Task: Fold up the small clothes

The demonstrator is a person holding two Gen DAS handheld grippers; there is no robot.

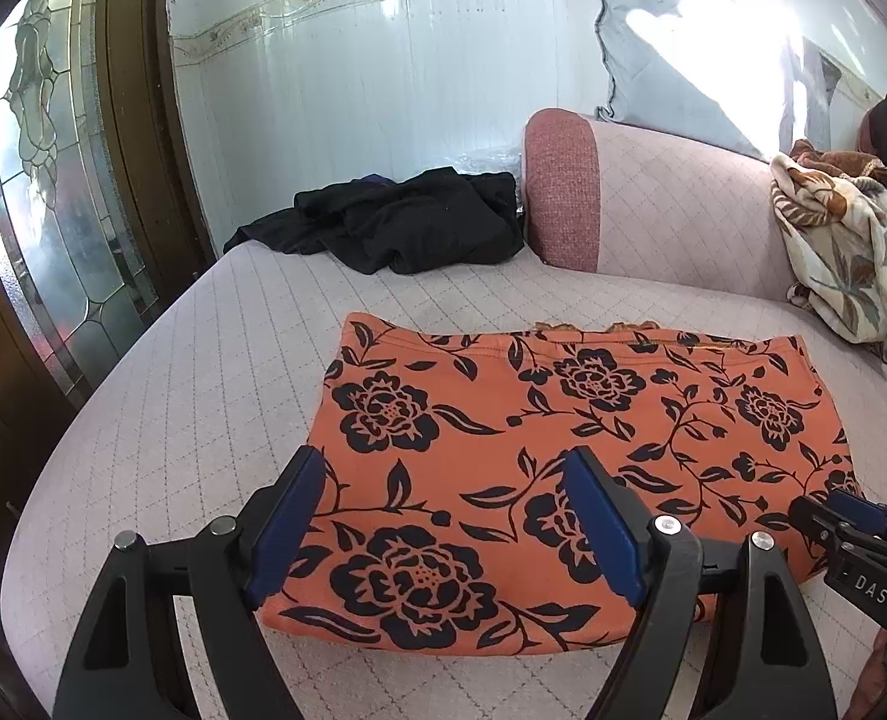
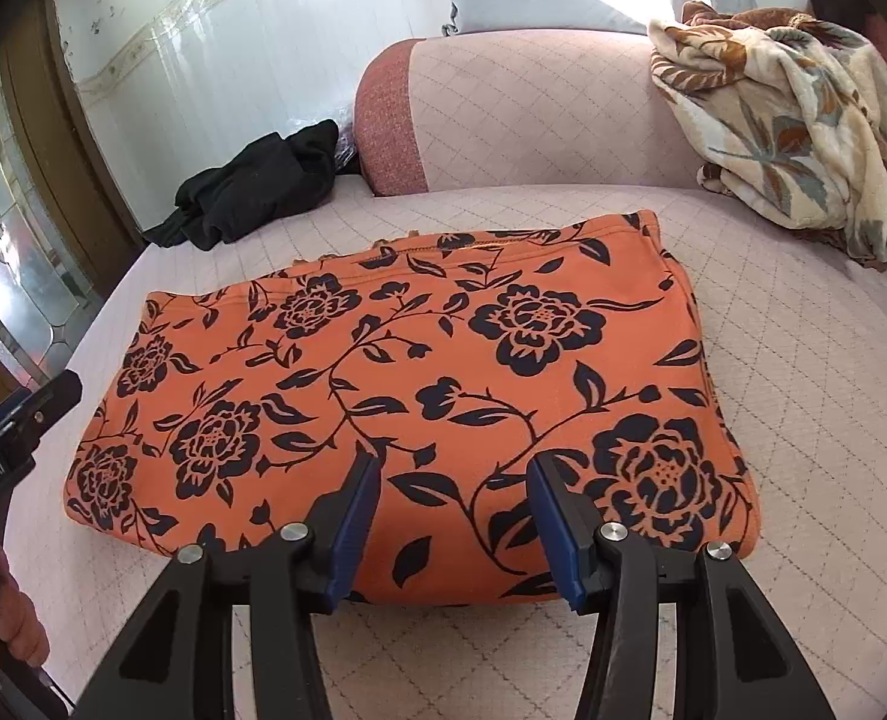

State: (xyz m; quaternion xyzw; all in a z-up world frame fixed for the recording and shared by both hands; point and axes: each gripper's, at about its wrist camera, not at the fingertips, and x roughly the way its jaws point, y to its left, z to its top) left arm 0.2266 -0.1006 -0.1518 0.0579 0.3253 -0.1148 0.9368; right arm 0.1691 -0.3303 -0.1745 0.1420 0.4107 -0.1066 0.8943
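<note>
Two grippers hover over one folded garment point(image 1: 563, 468), an orange cloth printed with dark flowers, lying flat on the pale quilted sofa seat point(image 1: 203, 372). In the left wrist view it fills the lower centre and right of the frame; its near folded edge runs along the bottom, between the fingers. The left gripper point(image 1: 443, 516) stands wide open, blue pads facing each other above the near left part of the cloth, with nothing held. At the far right edge of that view the right gripper point(image 1: 851, 534) enters sideways over the garment's near right corner; from here I cannot tell how far it is open.

The right wrist view settles that: the right gripper point(image 2: 455, 510) is spread apart, though less widely than the left, above the near edge of the garment point(image 2: 413, 396), gripping nothing. This view also shows the garment's right side as stacked layers, which the other hides. At its left edge the left gripper's black body point(image 2: 17, 432) shows, its jaws out of sight, with part of a hand point(image 2: 14, 624) at the lower left.

Both views show a black clothing pile point(image 1: 407, 222) at the seat's far end, beside the backrest point(image 1: 653, 198), and a floral blanket point(image 2: 803, 114) at the upper right. Only the left view shows much of the leaded glass door point(image 1: 41, 192) at the left.
</note>
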